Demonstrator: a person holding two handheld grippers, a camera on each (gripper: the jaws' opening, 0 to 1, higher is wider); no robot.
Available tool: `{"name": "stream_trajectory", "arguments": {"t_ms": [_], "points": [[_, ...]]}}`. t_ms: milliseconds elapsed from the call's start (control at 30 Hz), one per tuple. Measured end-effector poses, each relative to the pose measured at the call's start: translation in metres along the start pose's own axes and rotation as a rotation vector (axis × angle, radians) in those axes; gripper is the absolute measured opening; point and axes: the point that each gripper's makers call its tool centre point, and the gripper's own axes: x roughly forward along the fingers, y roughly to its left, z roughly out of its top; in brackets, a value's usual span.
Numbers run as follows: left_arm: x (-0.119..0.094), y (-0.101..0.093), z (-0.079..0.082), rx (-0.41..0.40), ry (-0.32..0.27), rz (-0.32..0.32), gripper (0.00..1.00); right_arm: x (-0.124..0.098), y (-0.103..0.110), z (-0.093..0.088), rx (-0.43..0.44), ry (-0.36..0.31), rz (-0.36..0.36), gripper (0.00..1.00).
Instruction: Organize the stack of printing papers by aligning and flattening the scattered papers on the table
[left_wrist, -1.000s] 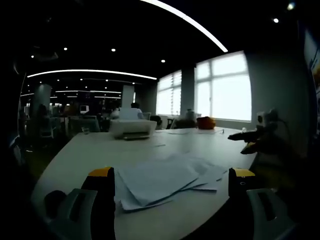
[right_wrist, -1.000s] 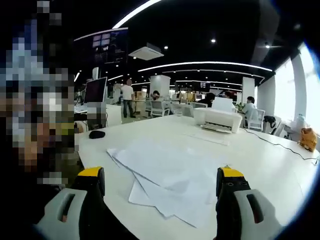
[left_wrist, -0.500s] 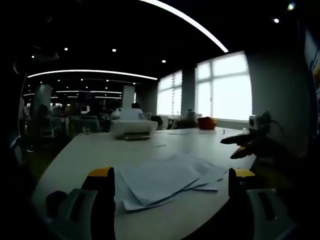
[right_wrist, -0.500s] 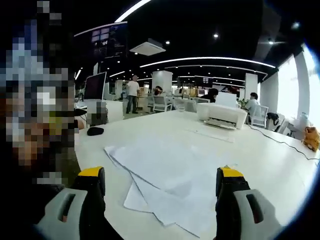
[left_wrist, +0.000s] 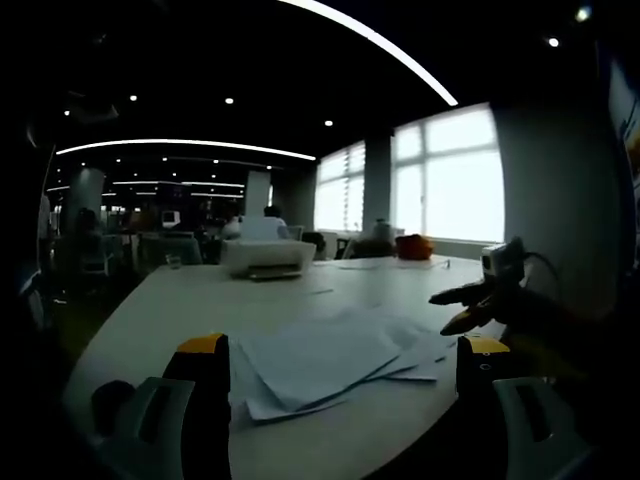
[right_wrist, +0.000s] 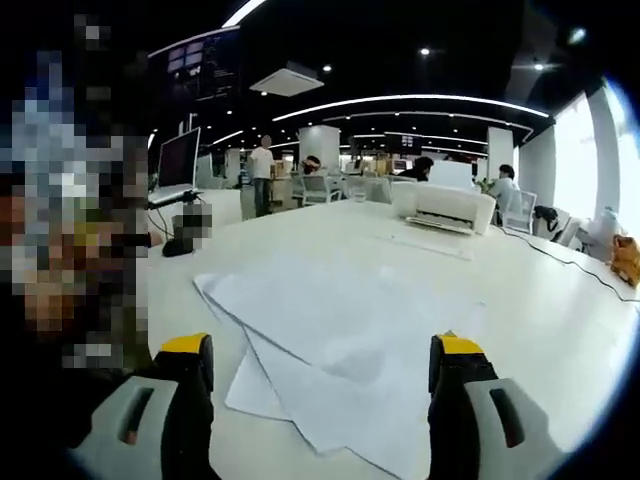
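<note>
- The papers lie fanned out and askew on the white table, just ahead of my right gripper, whose jaws stand wide apart with nothing in them.
- In the left gripper view the papers sit between and just beyond my left gripper, also spread wide and empty.
- My right gripper comes in over the table's edge, near the sheets' far corner.
- A printer stands well beyond the papers.

papers — near edge behind tool

Dim open office: dark ceiling, strip lights, bright windows, white chairs.
</note>
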Motion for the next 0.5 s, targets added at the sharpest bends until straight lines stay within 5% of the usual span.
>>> {"name": "stream_trajectory", "arguments": {"t_ms": [500], "points": [[0.002,-0.001,-0.005,-0.008,0.008,-0.006,0.96,0.024,-0.007,-0.027,0.061,0.04,-0.023,0.74]]}}
